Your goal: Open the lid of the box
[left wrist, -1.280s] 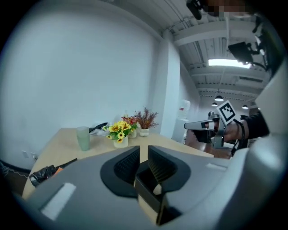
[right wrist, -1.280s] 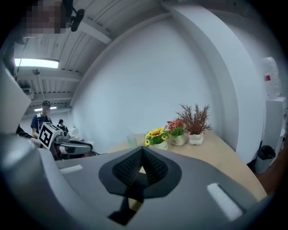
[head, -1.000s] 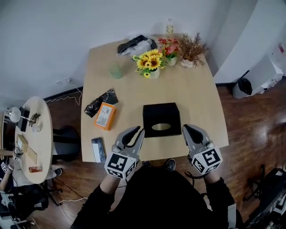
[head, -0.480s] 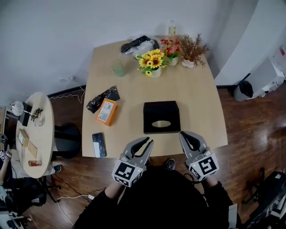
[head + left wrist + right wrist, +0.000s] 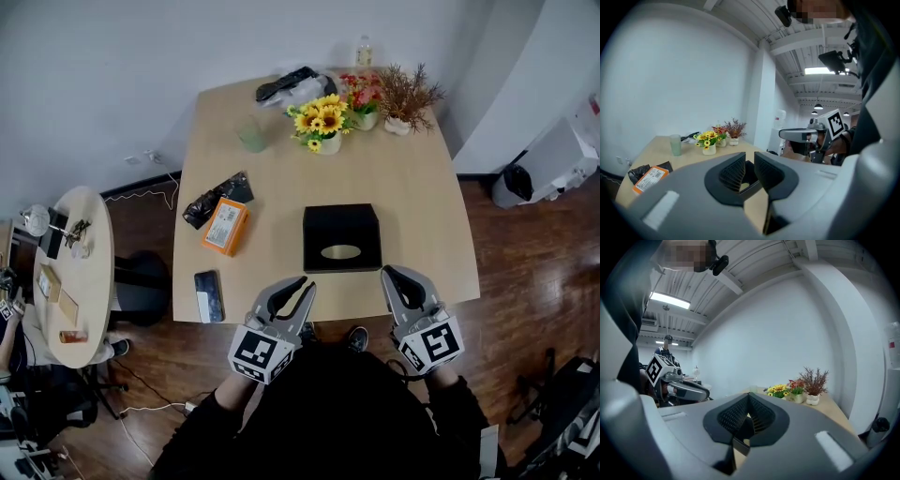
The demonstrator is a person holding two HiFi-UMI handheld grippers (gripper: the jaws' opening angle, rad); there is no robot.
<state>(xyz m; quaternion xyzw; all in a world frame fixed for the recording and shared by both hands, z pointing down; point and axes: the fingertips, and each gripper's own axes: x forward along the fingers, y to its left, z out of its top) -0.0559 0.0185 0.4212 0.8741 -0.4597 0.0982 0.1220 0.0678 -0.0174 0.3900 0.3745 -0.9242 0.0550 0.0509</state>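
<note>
The black box [image 5: 341, 237] stands near the table's front edge, with an oval opening [image 5: 341, 251] in its top. My left gripper [image 5: 302, 284] hovers at the front edge, just short of the box's near left corner, jaws shut and empty. My right gripper [image 5: 389, 274] is shut too and hangs off the box's near right corner, apart from it. In the left gripper view the closed jaws [image 5: 749, 166] point over the table, and the right gripper [image 5: 785, 134] shows beyond them. The right gripper view shows its own jaws [image 5: 748, 413] closed.
On the wooden table [image 5: 422, 206] are a sunflower vase [image 5: 321, 122], red flowers [image 5: 361, 98], a dried plant [image 5: 405, 98], a green cup [image 5: 250, 138], an orange packet [image 5: 223, 228], a black bag [image 5: 214, 202] and a phone [image 5: 208, 295]. A round side table [image 5: 70, 272] stands left.
Both grippers have drawn back from beside the box's front corners toward the table's near edge, the left one further. The box has not moved.
</note>
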